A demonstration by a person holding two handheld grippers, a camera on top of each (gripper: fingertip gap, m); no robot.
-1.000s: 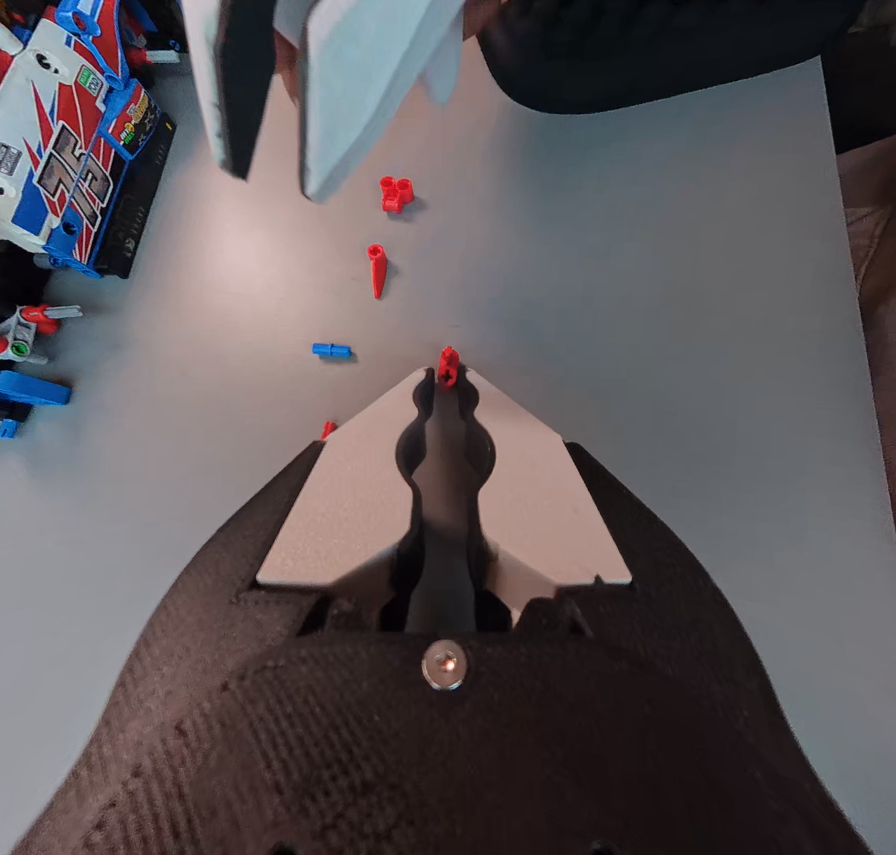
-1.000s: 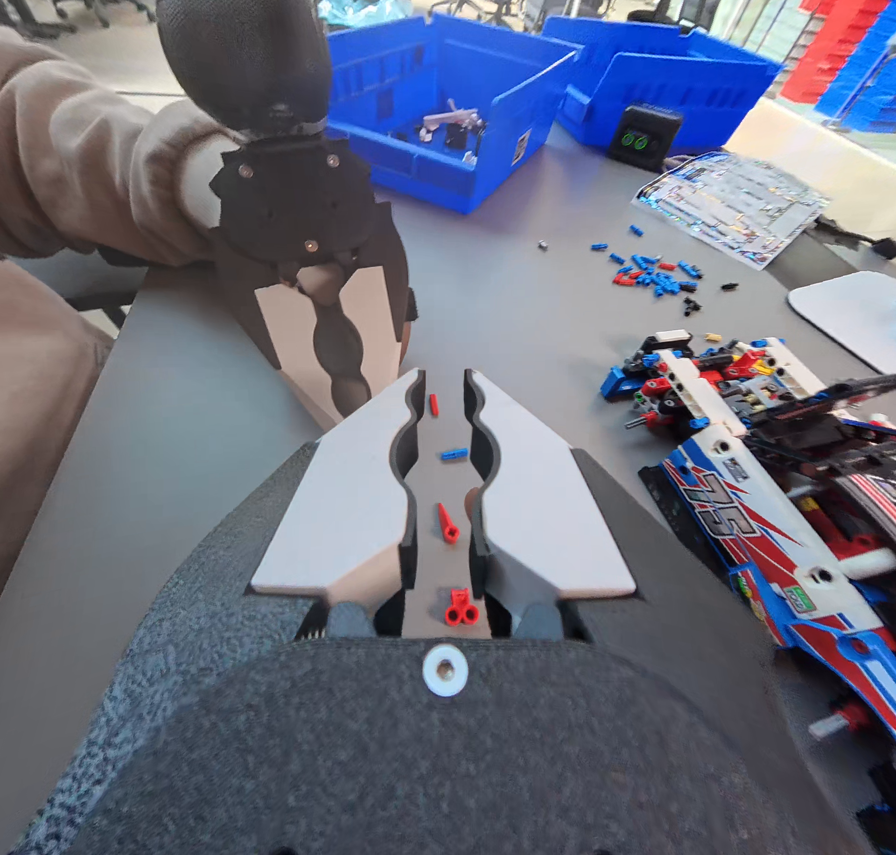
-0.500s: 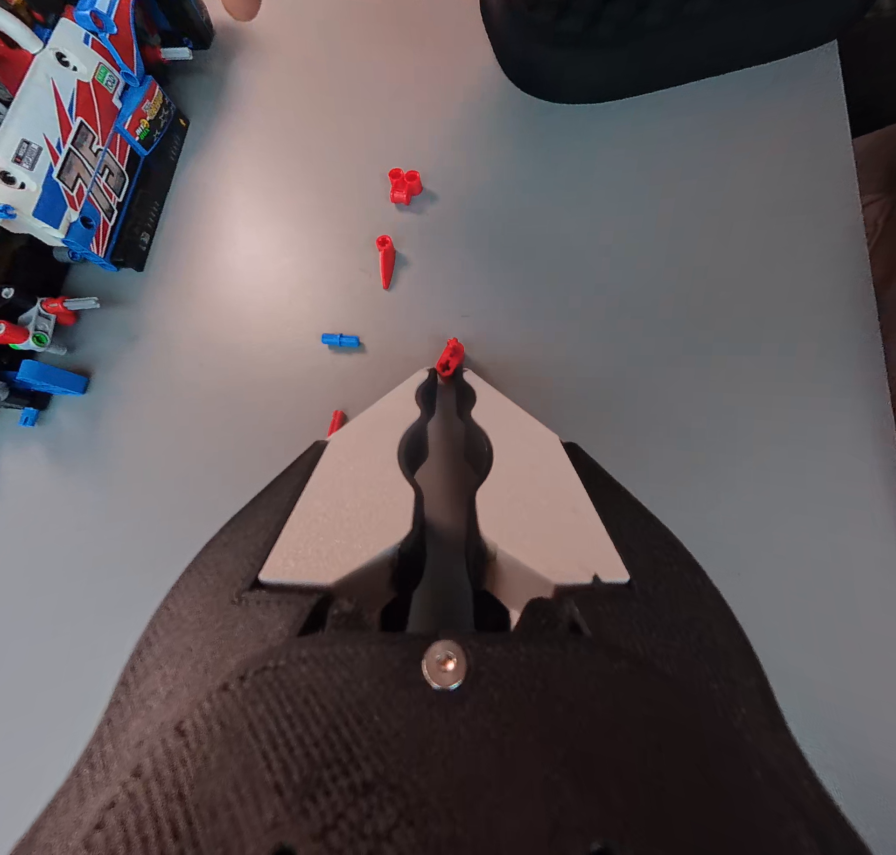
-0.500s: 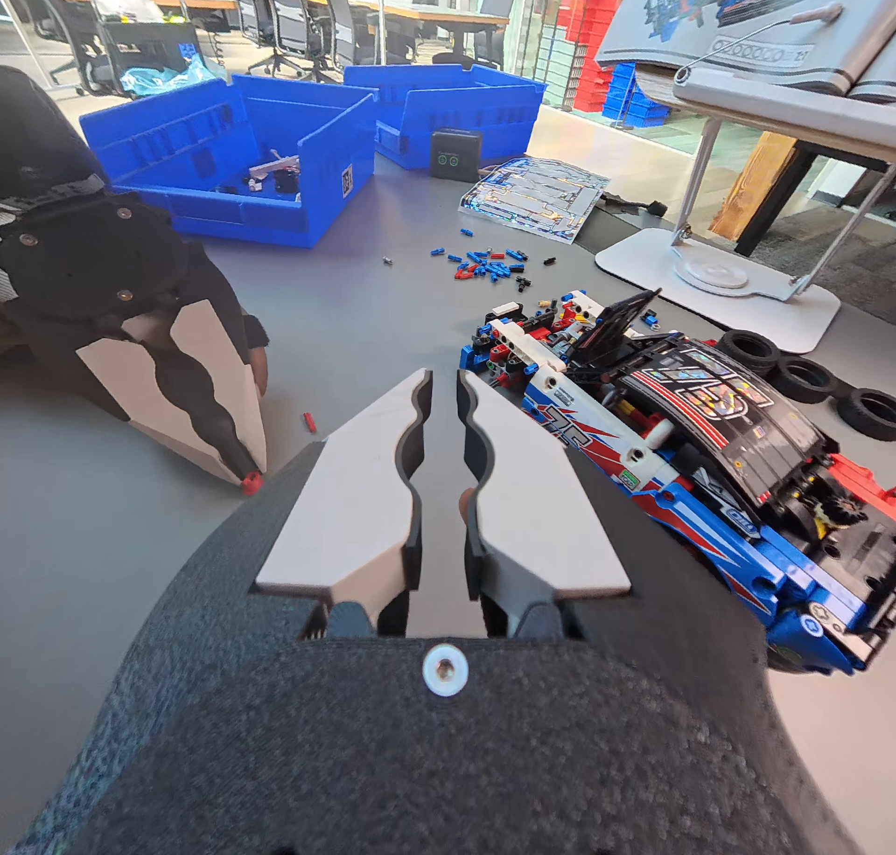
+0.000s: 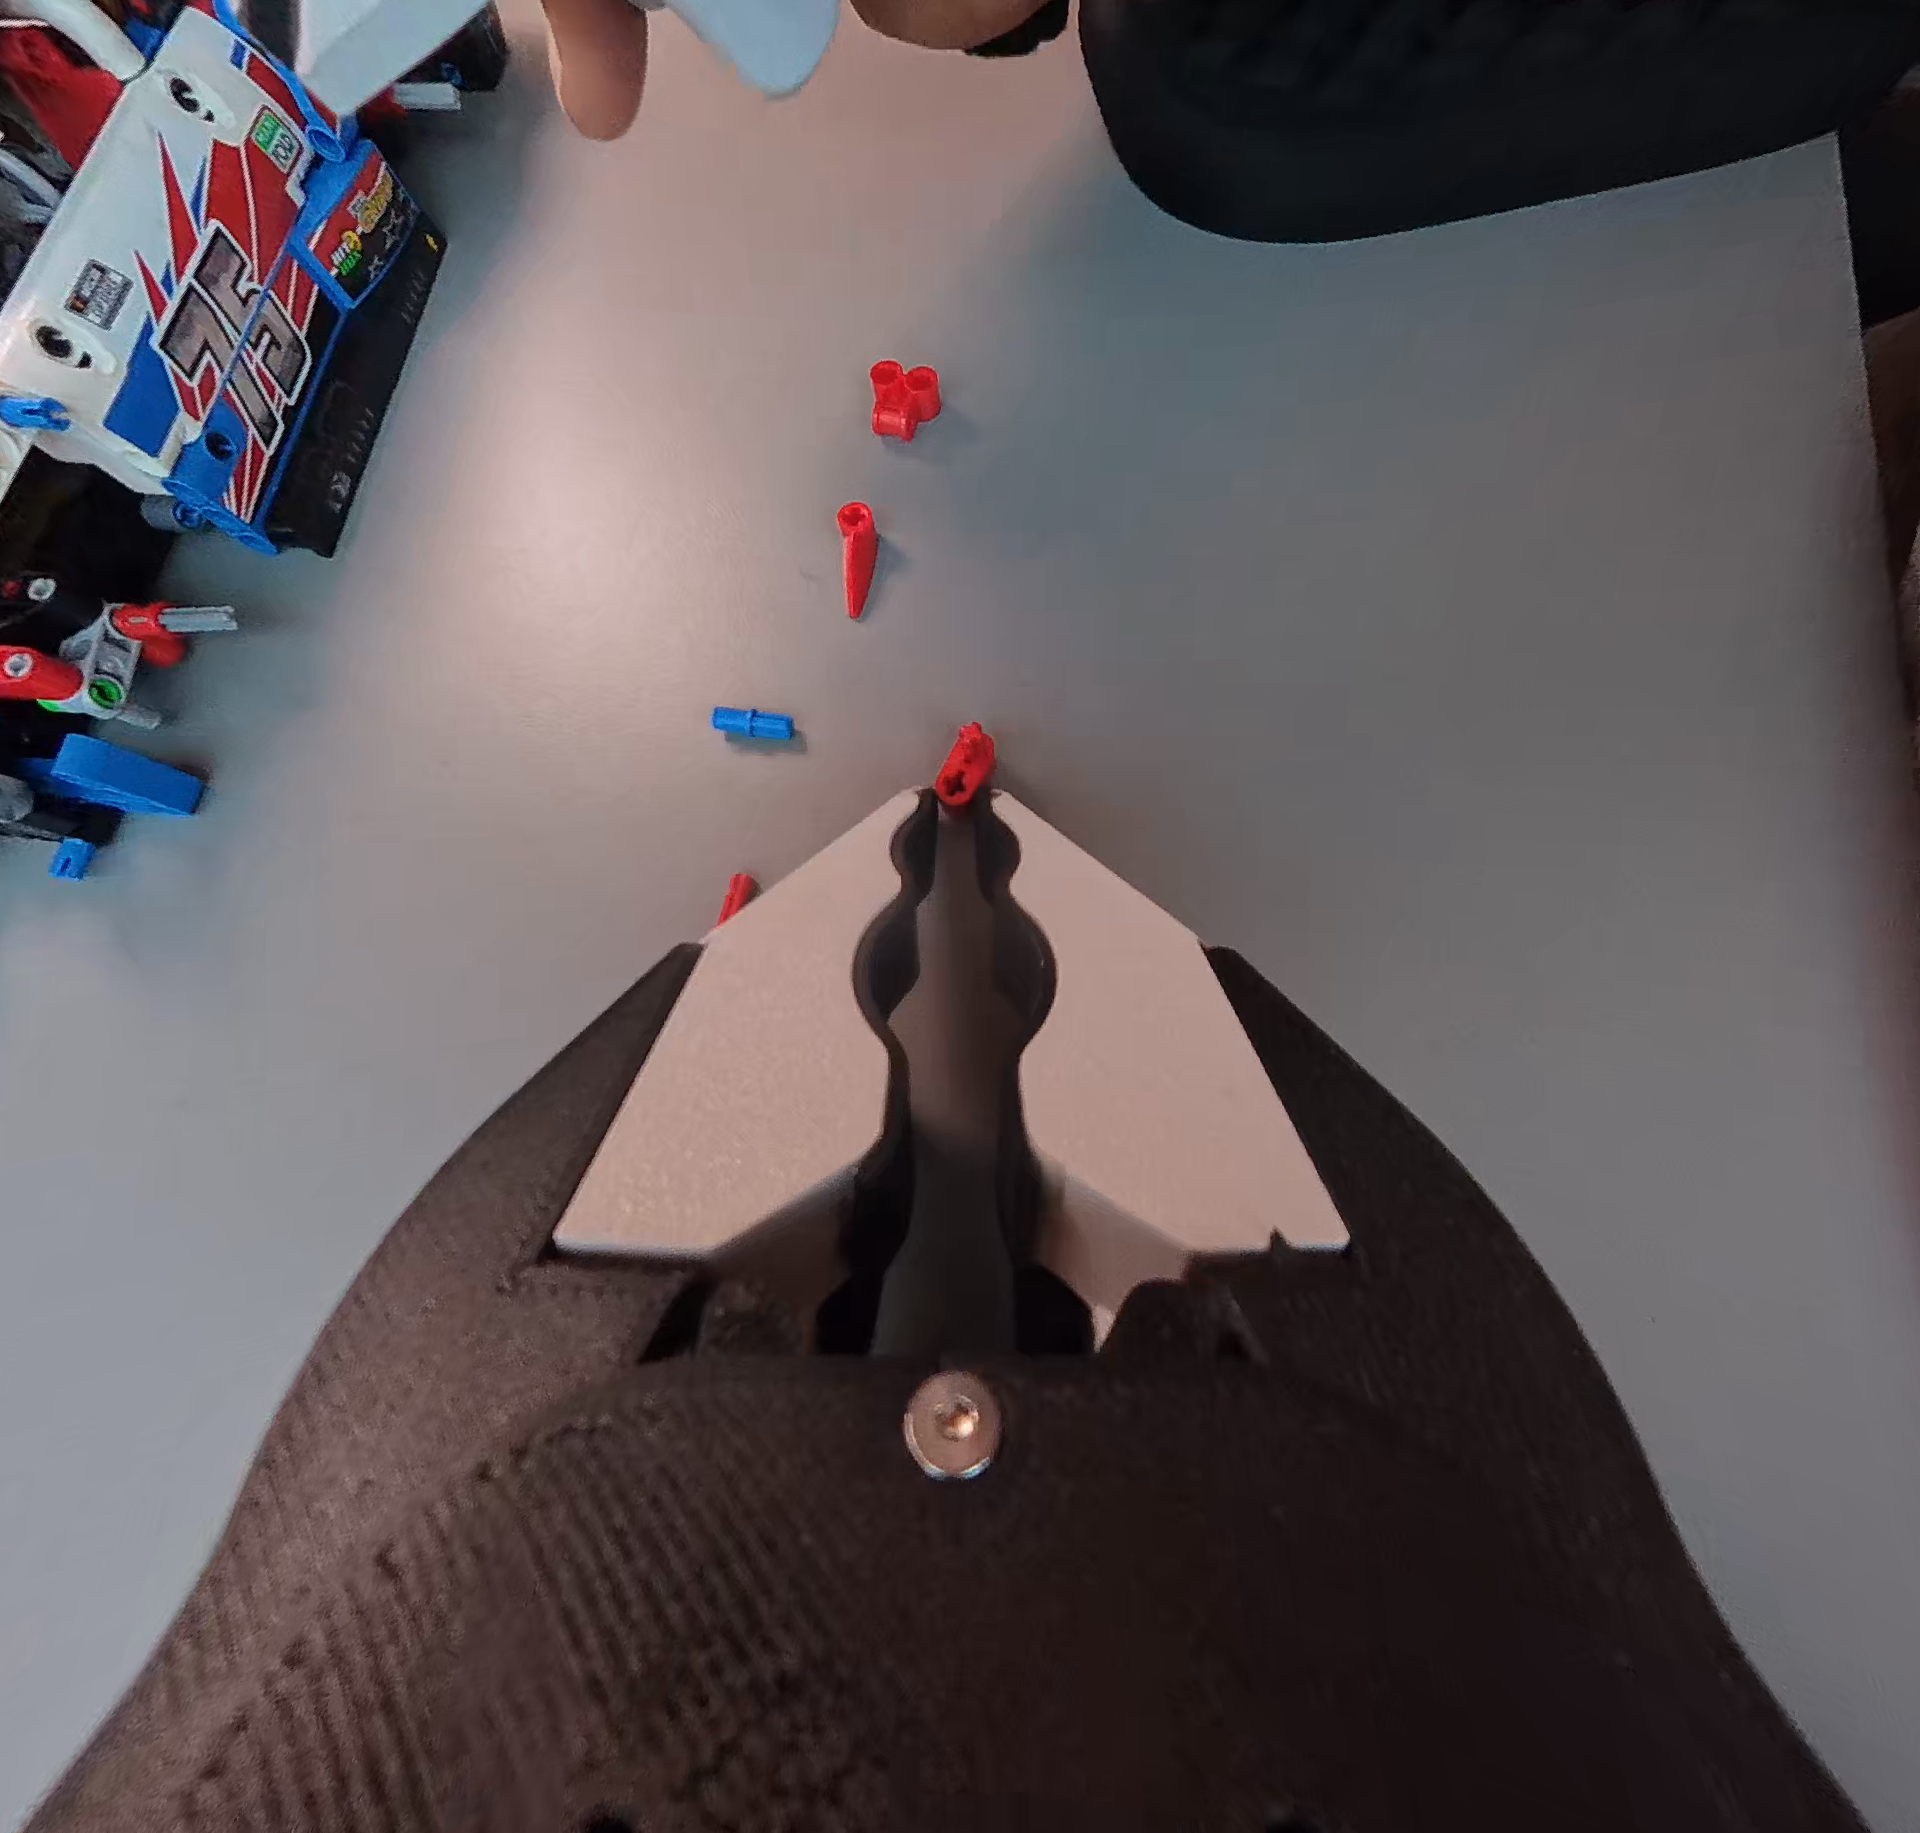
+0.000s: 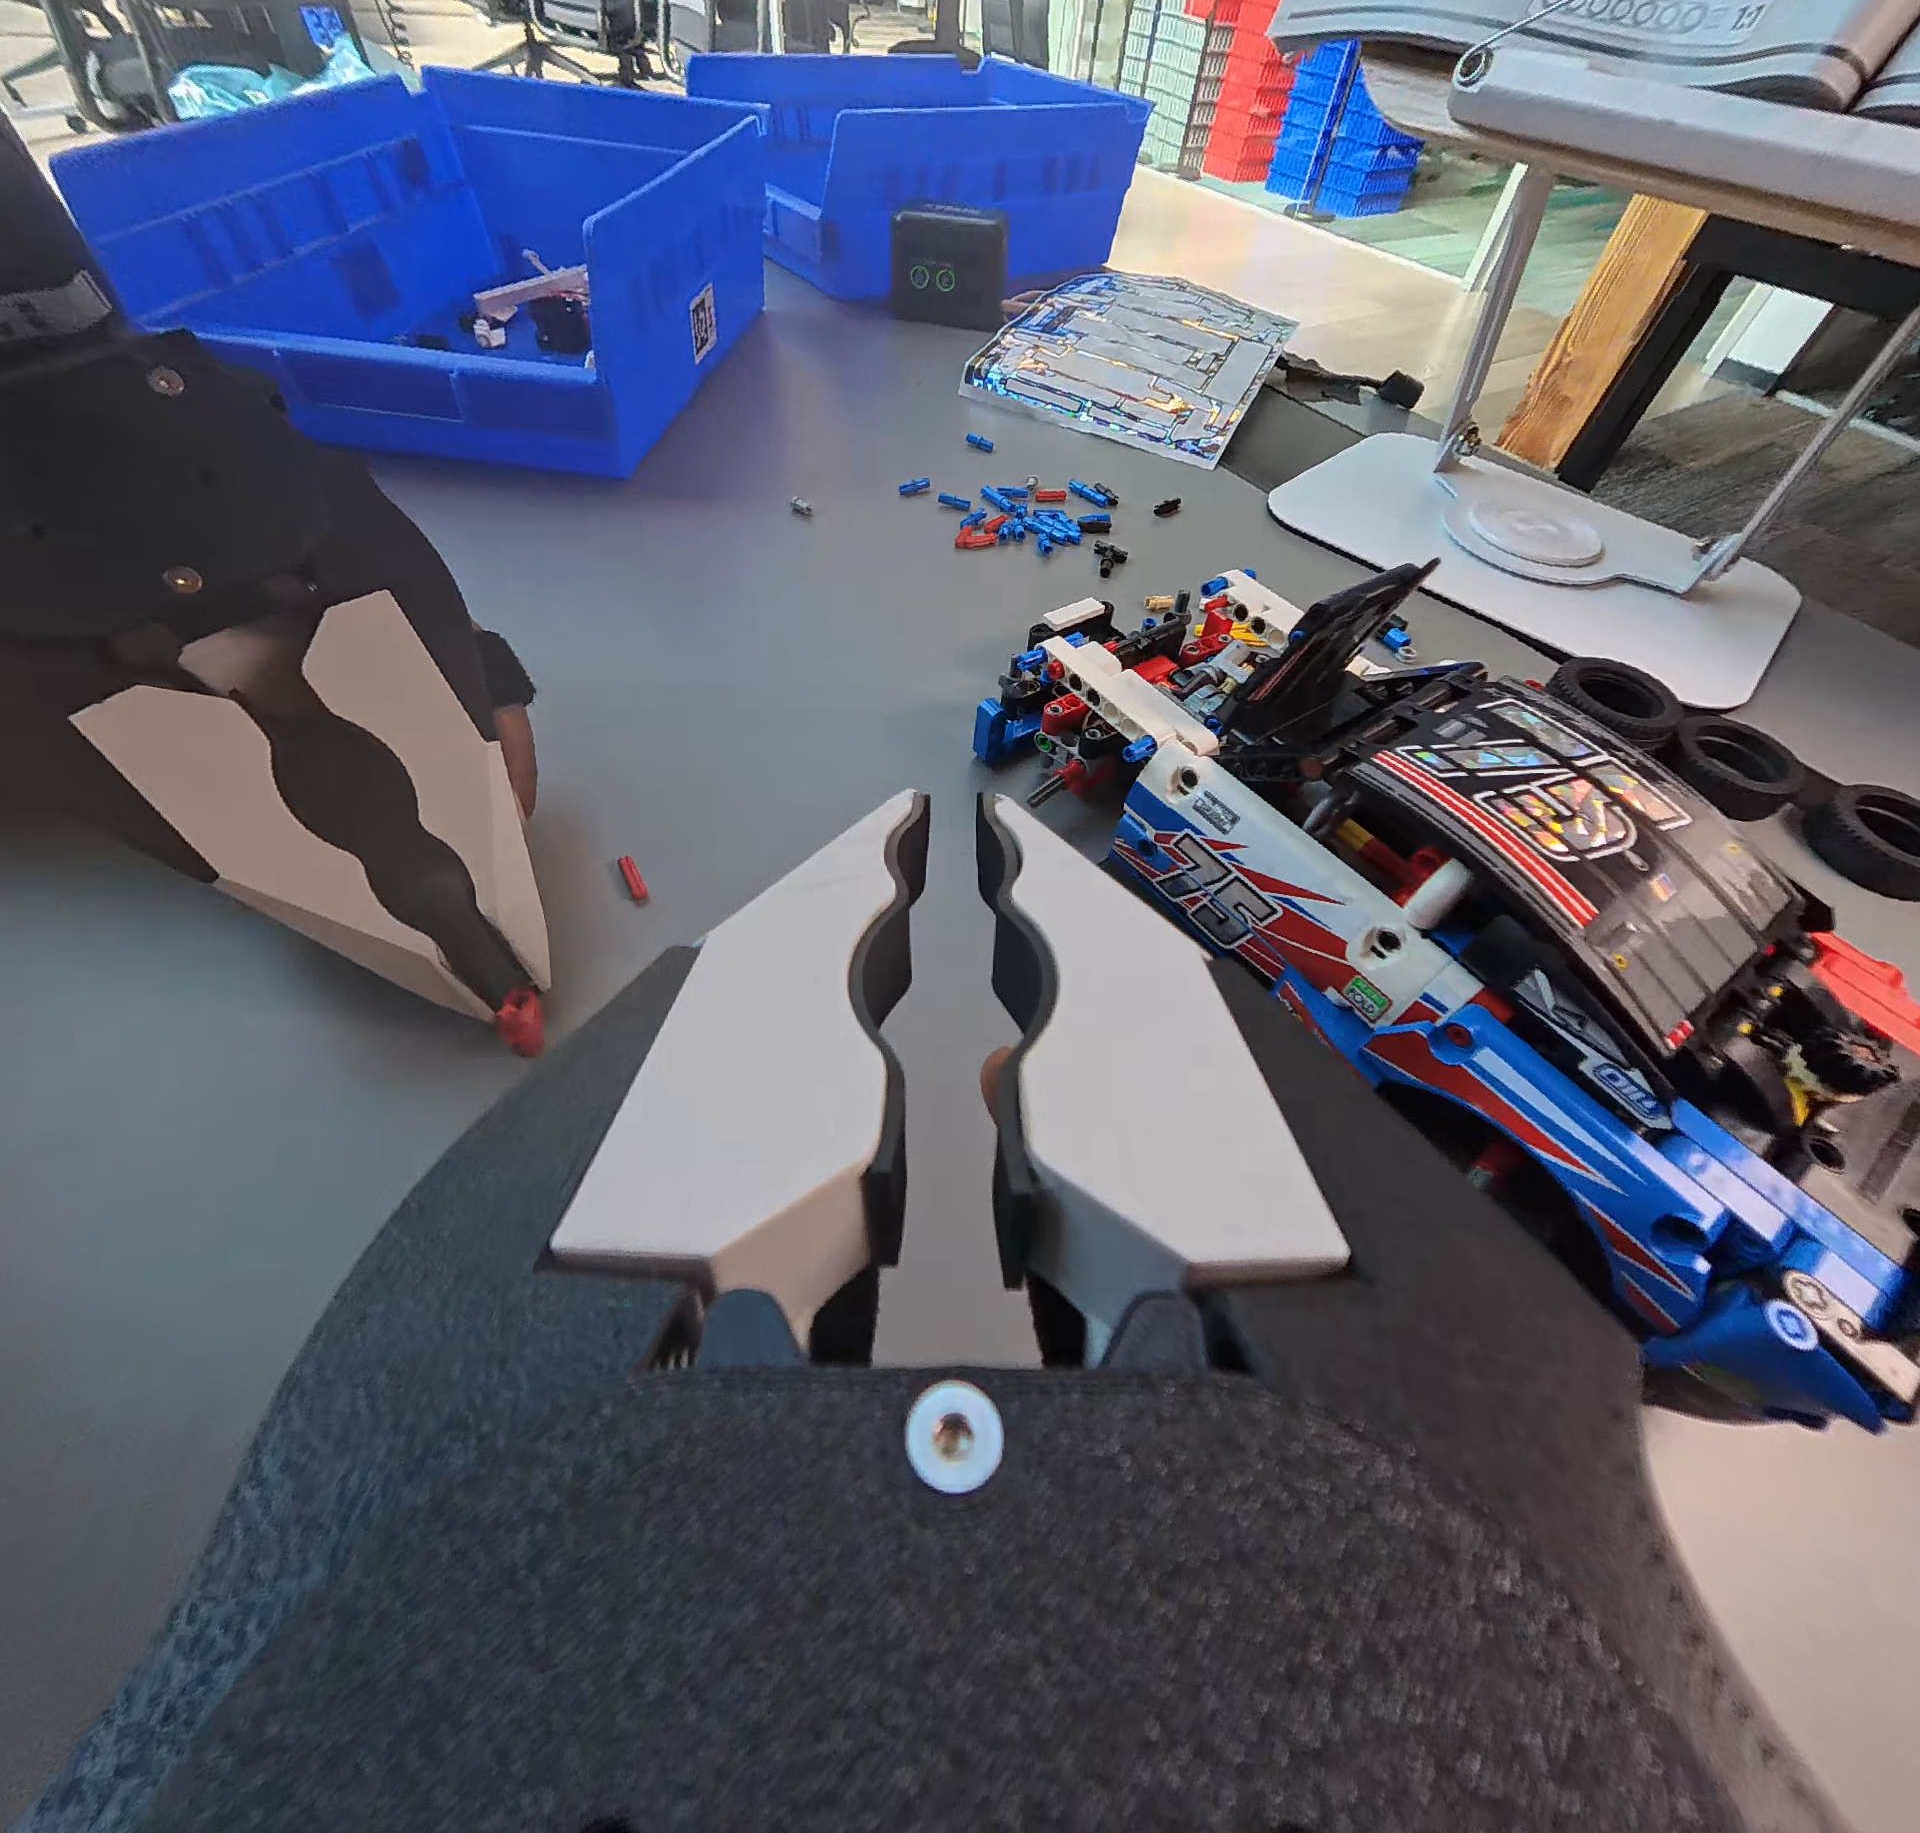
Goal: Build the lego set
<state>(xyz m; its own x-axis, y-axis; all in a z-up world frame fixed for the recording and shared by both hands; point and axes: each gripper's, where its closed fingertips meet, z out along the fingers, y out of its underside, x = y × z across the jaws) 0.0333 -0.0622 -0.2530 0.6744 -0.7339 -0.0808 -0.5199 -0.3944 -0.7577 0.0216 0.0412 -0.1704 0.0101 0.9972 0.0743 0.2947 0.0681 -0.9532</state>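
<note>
My left gripper (image 5: 956,796) is shut on a small red connector piece (image 5: 964,771) at its fingertips, low over the grey table. It also shows at the left of the right wrist view (image 6: 516,994) with the red piece (image 6: 518,1021) at its tip. My right gripper (image 6: 952,807) is open a little and empty, raised beside the blue, white and red lego race car (image 6: 1455,931). On the table ahead of the left gripper lie a red double connector (image 5: 902,397), a red pointed piece (image 5: 856,555), a blue pin (image 5: 752,723) and a small red pin (image 5: 736,896).
Two blue bins (image 6: 436,256) stand at the back. A sticker sheet (image 6: 1132,360), a pile of loose pins (image 6: 1029,521), a white stand base (image 6: 1527,557) with the instruction book and black tyres (image 6: 1725,755) lie around the car. The table edge (image 5: 1860,640) is at the right. Spacing between my two grippers at the tips: around 12 cm. The blue pin (image 5: 752,723) lies some 4 cm from my left tips, 10 cm from my right tips.
My right gripper has lifted off the loose red pieces and swung right toward the car. My left gripper stays shut on the red piece, which has tilted slightly.
</note>
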